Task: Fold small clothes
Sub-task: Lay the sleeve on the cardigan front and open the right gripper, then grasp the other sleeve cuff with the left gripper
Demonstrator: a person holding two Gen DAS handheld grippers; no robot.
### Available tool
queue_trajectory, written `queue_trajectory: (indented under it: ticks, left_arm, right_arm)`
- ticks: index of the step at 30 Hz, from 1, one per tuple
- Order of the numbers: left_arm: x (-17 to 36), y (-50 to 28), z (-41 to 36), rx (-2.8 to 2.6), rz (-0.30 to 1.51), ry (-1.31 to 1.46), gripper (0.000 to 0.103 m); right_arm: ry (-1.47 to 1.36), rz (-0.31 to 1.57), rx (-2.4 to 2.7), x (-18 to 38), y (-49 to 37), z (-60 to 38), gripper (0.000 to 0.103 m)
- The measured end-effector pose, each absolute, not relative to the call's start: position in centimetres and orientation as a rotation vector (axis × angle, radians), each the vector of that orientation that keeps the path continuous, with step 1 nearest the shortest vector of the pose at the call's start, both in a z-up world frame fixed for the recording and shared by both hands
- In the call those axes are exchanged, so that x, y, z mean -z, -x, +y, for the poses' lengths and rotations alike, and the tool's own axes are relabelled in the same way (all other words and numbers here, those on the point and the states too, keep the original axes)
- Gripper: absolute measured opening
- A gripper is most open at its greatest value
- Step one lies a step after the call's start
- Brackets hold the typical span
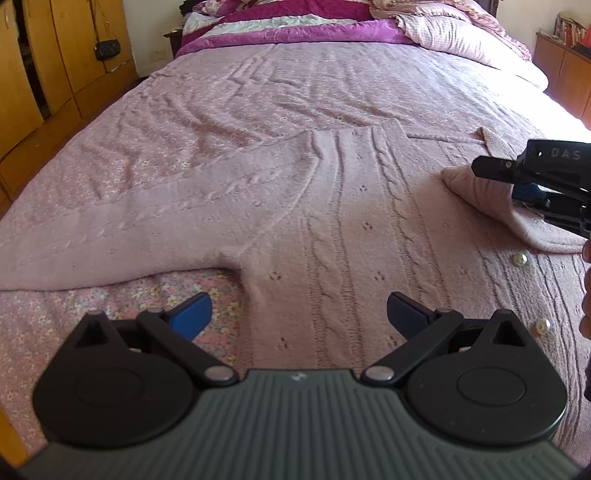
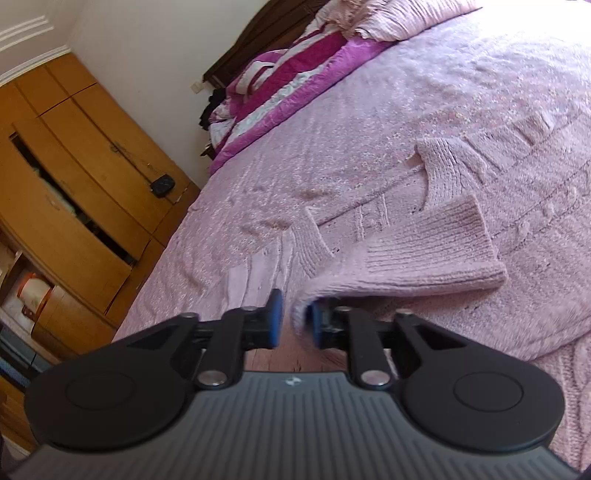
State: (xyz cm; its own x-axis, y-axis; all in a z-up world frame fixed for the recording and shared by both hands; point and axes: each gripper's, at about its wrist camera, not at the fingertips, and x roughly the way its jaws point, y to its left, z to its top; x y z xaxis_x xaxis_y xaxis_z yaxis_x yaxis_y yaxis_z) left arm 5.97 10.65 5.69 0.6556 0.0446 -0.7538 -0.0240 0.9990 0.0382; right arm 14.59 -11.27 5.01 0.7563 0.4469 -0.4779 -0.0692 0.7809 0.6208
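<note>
A pink cable-knit cardigan [image 1: 332,221] lies flat on the bed, its left sleeve [image 1: 147,221] spread out to the side. Two pearl buttons [image 1: 519,259] show along its right front. My left gripper [image 1: 299,310] hovers open over the hem, with nothing between its blue pads. The right sleeve [image 2: 424,251] is folded in over the body, ribbed cuff pointing away. My right gripper [image 2: 295,321] sits at the sleeve's near edge with its jaws a little apart. The fabric edge lies against the right pad [image 2: 317,328], and a gap shows beside the left one. From the left wrist view it [image 1: 509,184] rests on the sleeve fold.
The flowered pink bedspread [image 1: 221,92] covers the whole bed. A magenta and white quilt [image 1: 277,26] and a pink pillow [image 1: 461,37] lie at the head. A wooden wardrobe [image 1: 37,74] with a small black bag [image 1: 107,50] stands left. A hand [image 1: 585,295] shows at the right edge.
</note>
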Motion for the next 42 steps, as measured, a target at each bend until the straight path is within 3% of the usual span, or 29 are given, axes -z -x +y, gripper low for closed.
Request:
queue_trajectory:
  ticks: [2, 4, 11, 16, 26, 42]
  left_arm:
    - [-5.9, -5.9, 10.2, -0.035, 0.849, -0.031, 0.103]
    - [-6.1, -5.9, 9.9, -0.020, 0.843, -0.029, 0.103]
    - [-7.1, -6.2, 7.8, -0.002, 0.817, -0.037, 0.103]
    - [-8.1, -6.7, 5.1, 0.060, 0.783, -0.069, 0.103]
    - [-7.4, -8.8, -2.9, 0.237, 0.727, -0.201, 0.102]
    - [-3.6, -11.4, -10.5, 0.316, 0.668, -0.447, 0.072]
  right_arm:
    - [-0.609, 0.653, -0.286, -5.5, -13.6, -11.8, 0.063]
    - [-0.606, 0.633, -0.246, -6.2, -12.1, -12.5, 0.081]
    - [-0.631, 0.596, -0.220, -8.2, -8.1, -17.0, 0.095]
    - [-0.648, 0.610, -0.192, -8.1, -6.4, -20.7, 0.102]
    - [-0.765, 0.619, -0.059, -6.3, -4.1, -26.5, 0.103]
    - [-0.809, 0.585, -0.027, -4.9, -3.1, -28.7, 0.103]
